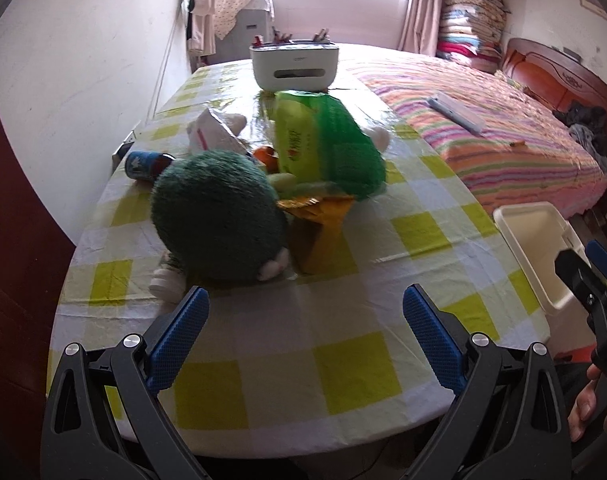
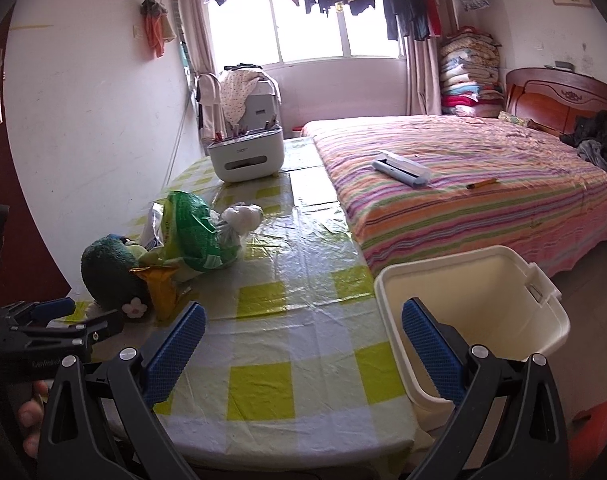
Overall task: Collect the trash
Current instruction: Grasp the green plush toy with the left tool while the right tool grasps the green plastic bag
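Note:
A pile lies on the checked tablecloth (image 1: 303, 320): a green snack bag (image 1: 327, 144), a yellow wrapper (image 1: 319, 220), a blue can (image 1: 143, 164) on its side, a white packet (image 1: 211, 132) and a green plush toy (image 1: 215, 216). The pile shows in the right wrist view too, with the green bag (image 2: 195, 236) and yellow wrapper (image 2: 159, 284). My left gripper (image 1: 305, 316) is open and empty, just short of the plush toy. My right gripper (image 2: 303, 332) is open and empty, over the table's right edge beside the cream bin (image 2: 475, 304). The bin (image 1: 539, 248) looks empty.
A white organiser box (image 1: 295, 64) stands at the table's far end. A bed with a striped cover (image 2: 463, 184) runs along the right of the table, with a flat grey device (image 2: 401, 170) on it. A wall is on the left.

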`<act>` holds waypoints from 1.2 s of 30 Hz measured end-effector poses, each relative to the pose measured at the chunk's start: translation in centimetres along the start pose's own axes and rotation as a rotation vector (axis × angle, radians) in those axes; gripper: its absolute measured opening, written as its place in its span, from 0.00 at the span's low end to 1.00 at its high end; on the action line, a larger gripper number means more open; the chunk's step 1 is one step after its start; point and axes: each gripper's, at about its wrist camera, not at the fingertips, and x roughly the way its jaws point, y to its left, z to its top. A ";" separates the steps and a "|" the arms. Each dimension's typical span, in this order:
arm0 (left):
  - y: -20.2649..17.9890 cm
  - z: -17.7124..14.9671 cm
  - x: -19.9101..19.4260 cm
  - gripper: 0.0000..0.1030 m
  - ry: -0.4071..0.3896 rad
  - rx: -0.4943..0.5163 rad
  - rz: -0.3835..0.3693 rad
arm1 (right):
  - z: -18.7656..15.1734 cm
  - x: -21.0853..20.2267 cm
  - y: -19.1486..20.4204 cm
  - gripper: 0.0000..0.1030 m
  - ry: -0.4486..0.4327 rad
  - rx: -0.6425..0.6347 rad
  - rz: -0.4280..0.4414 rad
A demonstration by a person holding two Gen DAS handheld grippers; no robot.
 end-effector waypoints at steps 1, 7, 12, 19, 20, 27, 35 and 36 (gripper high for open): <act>0.6 0.3 0.1 0.93 -0.003 -0.018 0.001 | 0.2 0.2 0.2 0.93 -0.001 -0.007 0.006; 3.7 2.4 0.7 0.93 -0.023 -0.110 0.024 | 0.9 1.5 1.1 0.93 0.002 -0.030 0.055; 5.1 3.7 1.8 0.93 -0.014 -0.152 0.016 | 1.6 2.3 2.0 0.93 -0.012 -0.046 0.090; 6.6 5.4 4.6 0.93 0.021 -0.176 0.013 | 2.7 3.3 3.1 0.93 -0.032 -0.062 0.141; 6.8 5.5 5.1 0.93 0.034 -0.183 0.009 | 3.0 3.5 3.3 0.93 -0.036 -0.064 0.152; 7.4 5.8 6.7 0.92 0.054 -0.204 0.040 | 4.6 6.4 4.0 0.93 -0.018 -0.098 0.228; 7.8 5.6 6.8 0.76 0.045 -0.215 0.048 | 6.8 10.5 6.4 0.93 0.009 -0.188 0.331; 7.9 5.5 6.8 0.76 0.042 -0.220 0.044 | 7.0 11.1 6.9 0.93 0.018 -0.200 0.350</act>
